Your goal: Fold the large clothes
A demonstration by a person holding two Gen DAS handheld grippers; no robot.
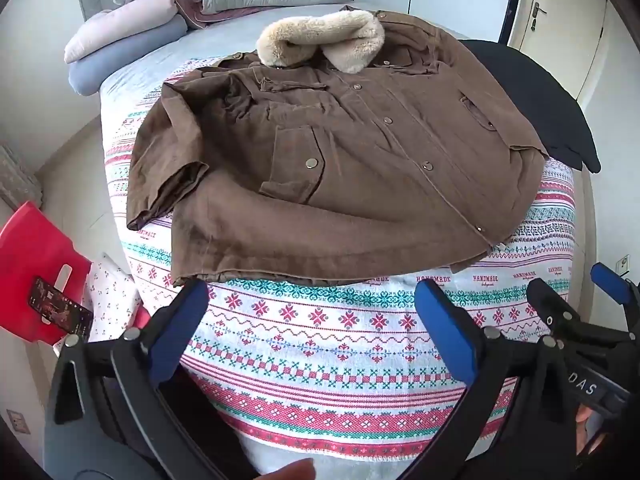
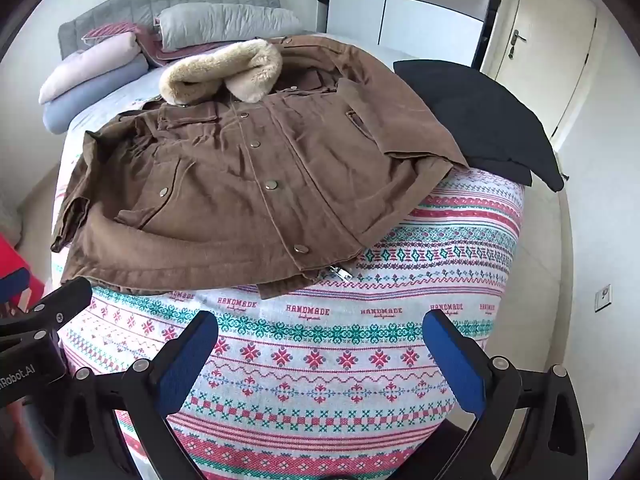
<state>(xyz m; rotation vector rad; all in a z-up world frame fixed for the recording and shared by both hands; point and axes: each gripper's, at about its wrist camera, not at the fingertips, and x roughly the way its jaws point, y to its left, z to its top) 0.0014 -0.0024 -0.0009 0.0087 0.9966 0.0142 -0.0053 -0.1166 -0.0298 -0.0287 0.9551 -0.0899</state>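
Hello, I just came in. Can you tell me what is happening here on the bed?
A person holds a claw in each hand above a patterned blanket on a bed. The left claw and the right claw are both wide open and hold nothing. In front of them a brown jacket with a fur collar lies spread out, buttoned, with the sleeves partly folded in. A black garment lies beside it. Neither claw touches the jacket.

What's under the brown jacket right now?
The brown jacket lies on a patterned blanket, which shows around its hem. Its far right sleeve overlaps a black garment. Anything else beneath the jacket is covered.
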